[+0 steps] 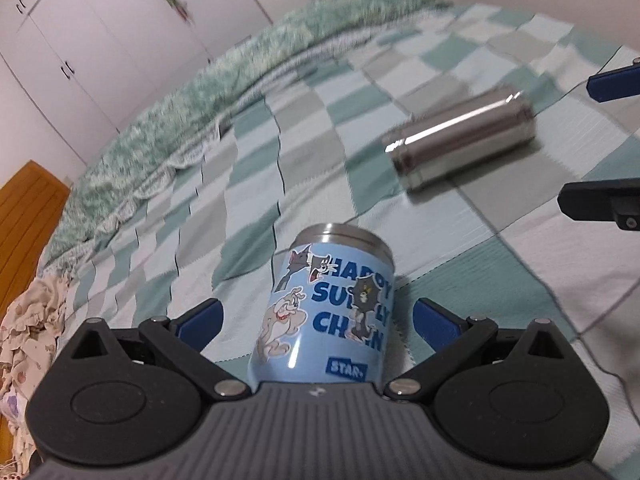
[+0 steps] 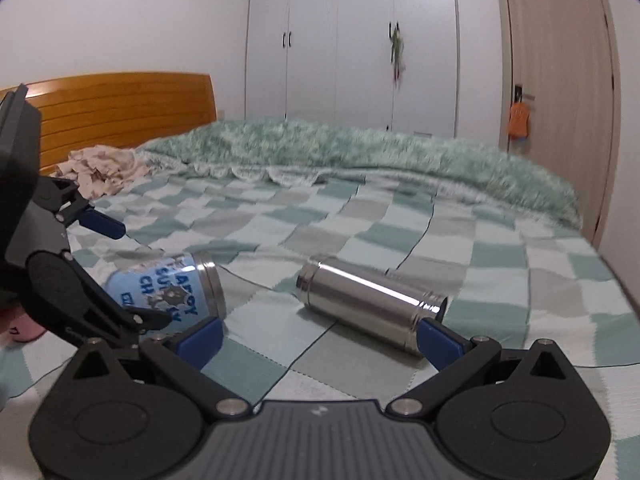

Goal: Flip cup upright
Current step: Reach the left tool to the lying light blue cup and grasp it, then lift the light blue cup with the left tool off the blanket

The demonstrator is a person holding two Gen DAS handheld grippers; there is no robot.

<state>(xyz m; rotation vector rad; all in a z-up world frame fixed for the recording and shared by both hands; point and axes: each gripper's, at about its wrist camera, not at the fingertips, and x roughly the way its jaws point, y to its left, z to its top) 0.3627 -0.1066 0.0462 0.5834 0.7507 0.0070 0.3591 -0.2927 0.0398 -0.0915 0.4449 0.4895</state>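
Blue cup [image 1: 328, 308] lies tipped on the checked bedspread [image 1: 500, 280], between the left gripper [image 1: 316, 322]'s spread jaws, apparently positioned for grasping. Right gripper [image 2: 320, 338], jaws open, hovers beside the steel flask [image 2: 372, 304].

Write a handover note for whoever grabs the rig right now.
Left gripper: open, fingers either side of the blue cup, not closed on it.
Right gripper: open, holding nothing, just short of the steel flask.
Blue cup and flask both lie on their sides on the checked blanket.
Done: nothing upright yet.
Left: close on the blue cup, stand it up; likely the flask next.
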